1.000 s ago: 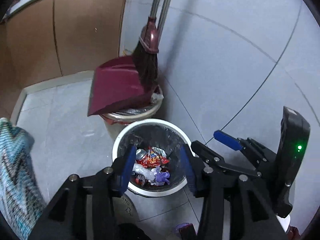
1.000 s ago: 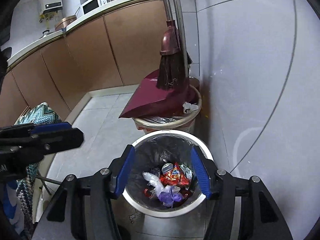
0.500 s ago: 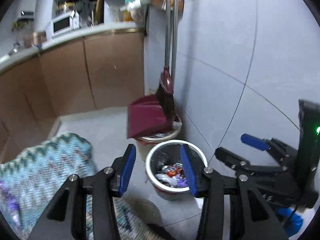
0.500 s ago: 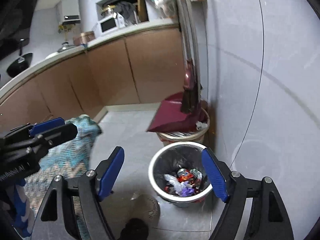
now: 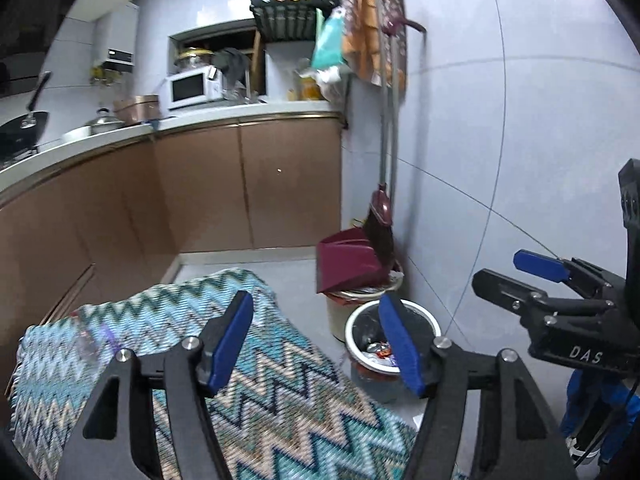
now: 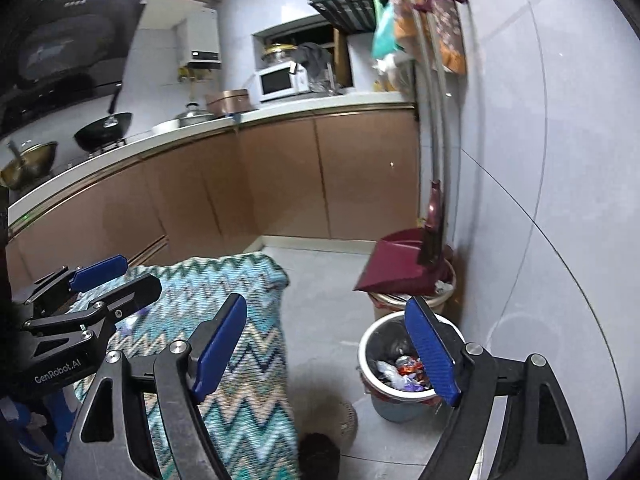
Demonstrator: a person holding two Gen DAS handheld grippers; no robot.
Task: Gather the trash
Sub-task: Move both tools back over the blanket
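Two round waste bins: one white-rimmed bin (image 6: 370, 334) holding wrappers, one beige bin (image 6: 400, 300) behind it. One maroon plastic dustpan (image 6: 394, 270). One maroon broom (image 5: 380, 224). One zigzag-patterned teal cloth (image 5: 280, 380). One white microwave oven (image 6: 282, 81). One black wok (image 6: 104, 125).

Wrappers (image 6: 404, 372) lay in the trash bin (image 6: 370, 338); behind it stood another bin (image 6: 400, 300) bearing a dustpan (image 6: 394, 266); a cloth-covered table (image 6: 240, 280) lay left.
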